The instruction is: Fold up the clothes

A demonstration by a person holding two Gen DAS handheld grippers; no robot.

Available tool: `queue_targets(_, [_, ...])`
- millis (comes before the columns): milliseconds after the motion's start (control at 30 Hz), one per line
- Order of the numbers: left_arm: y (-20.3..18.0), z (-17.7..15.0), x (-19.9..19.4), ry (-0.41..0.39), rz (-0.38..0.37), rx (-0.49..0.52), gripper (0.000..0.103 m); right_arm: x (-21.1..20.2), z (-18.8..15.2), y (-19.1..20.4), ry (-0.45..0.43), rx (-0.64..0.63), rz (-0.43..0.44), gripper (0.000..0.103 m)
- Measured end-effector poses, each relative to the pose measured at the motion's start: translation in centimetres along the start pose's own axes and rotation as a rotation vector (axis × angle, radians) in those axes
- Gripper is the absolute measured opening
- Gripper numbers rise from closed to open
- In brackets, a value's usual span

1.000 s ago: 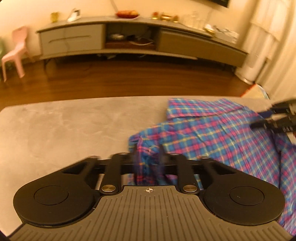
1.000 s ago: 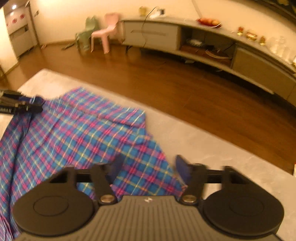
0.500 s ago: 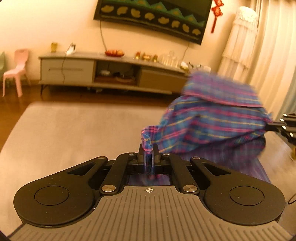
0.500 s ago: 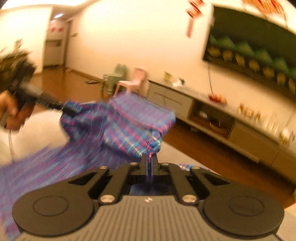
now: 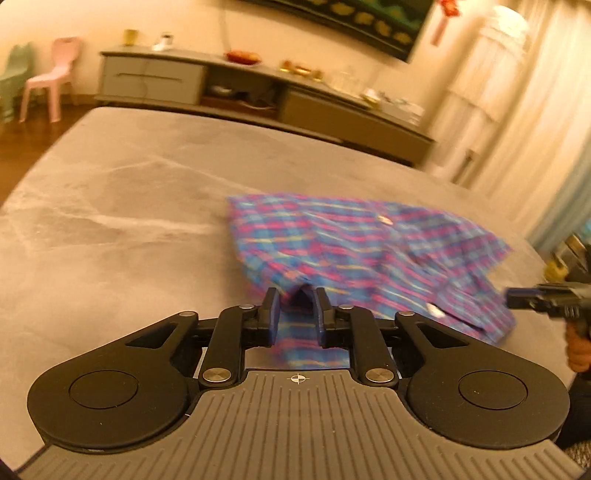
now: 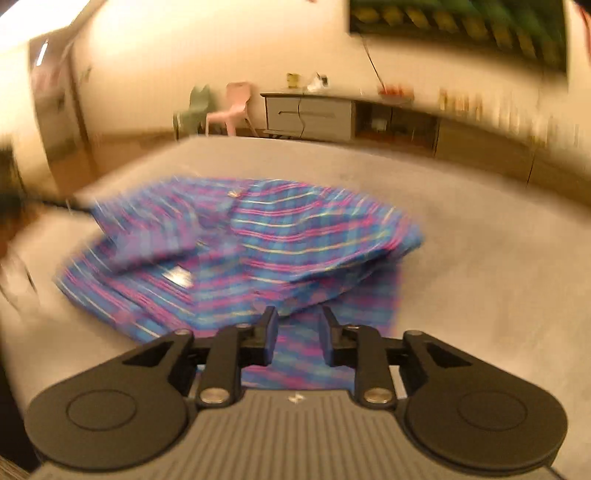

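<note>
Shirt (image 5: 354, 251) lies doubled mid-table (image 5: 110, 206), so L gripper (image 5: 295, 306) & R gripper (image 6: 298, 325) are letting go at its near edge, jaws opening, cloth between but unclamped.

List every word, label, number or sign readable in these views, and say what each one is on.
No text can be read in either view.
Left gripper body: a small crosshair mark, no letters.
Right gripper body: a small pale emblem, too blurred to read.
Plaid shirt: a small white tag near the hem, too blurred to read.
Wall hanging: yellow shapes on a dark ground, no letters.
Red ornament beside it: too blurred to read.
</note>
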State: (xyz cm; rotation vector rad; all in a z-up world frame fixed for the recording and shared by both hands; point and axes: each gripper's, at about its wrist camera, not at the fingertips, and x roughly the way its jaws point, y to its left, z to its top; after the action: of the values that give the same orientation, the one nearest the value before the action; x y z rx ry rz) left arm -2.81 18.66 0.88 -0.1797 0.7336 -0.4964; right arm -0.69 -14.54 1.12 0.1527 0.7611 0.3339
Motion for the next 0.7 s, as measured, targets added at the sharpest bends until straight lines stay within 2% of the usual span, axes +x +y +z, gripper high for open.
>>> queue_targets(67, [-1.5,-0.4,0.5,0.024,-0.036,0.035,0.009,0.8,0.0,-0.8,0.02,0.175,0.098,0.049])
queue_targets(167, [-3.6,-1.7,1.5,0.067,-0.052,0.102,0.011,2.5,-0.5,-0.6,0.043,0.246,0.099,0.056])
queue_targets(267, [-4.2,-2.8,2.6,0.097,-0.048,0.12,0.013,3.9,-0.8,0.8,0.045,0.201,0.065,0.065])
queue_targets(333, [-4.1,-3.4,3.6,0.113,-0.017,0.127,0.013,4.5,-0.8,1.7,0.041,0.155,0.028,0.065])
queue_targets(367, [-4.0,-3.7,4.1,0.12,-0.004,0.13,0.013,4.7,-0.7,2.1,0.037,0.139,0.007,0.063])
queue_targets(433, [-3.8,-3.9,4.5,0.105,-0.001,0.123,0.012,5.0,-0.5,2.6,0.034,0.118,-0.031,0.046])
queue_targets(467, [-3.7,-3.8,4.6,0.105,-0.002,0.114,0.011,5.1,-0.4,2.8,0.033,0.107,-0.052,0.03])
queue_targets(500, [-3.7,-3.7,4.7,0.107,-0.001,0.106,0.011,5.2,-0.3,3.0,0.031,0.096,-0.075,0.019])
queue_targets(567, [-3.7,-3.8,4.8,0.105,-0.001,0.104,0.011,4.6,-0.5,3.1,0.013,0.093,-0.088,0.012])
queue_targets(700, [-3.0,-4.0,4.6,0.101,-0.001,0.08,0.011,2.1,-1.0,3.3,-0.019,0.096,-0.073,0.009])
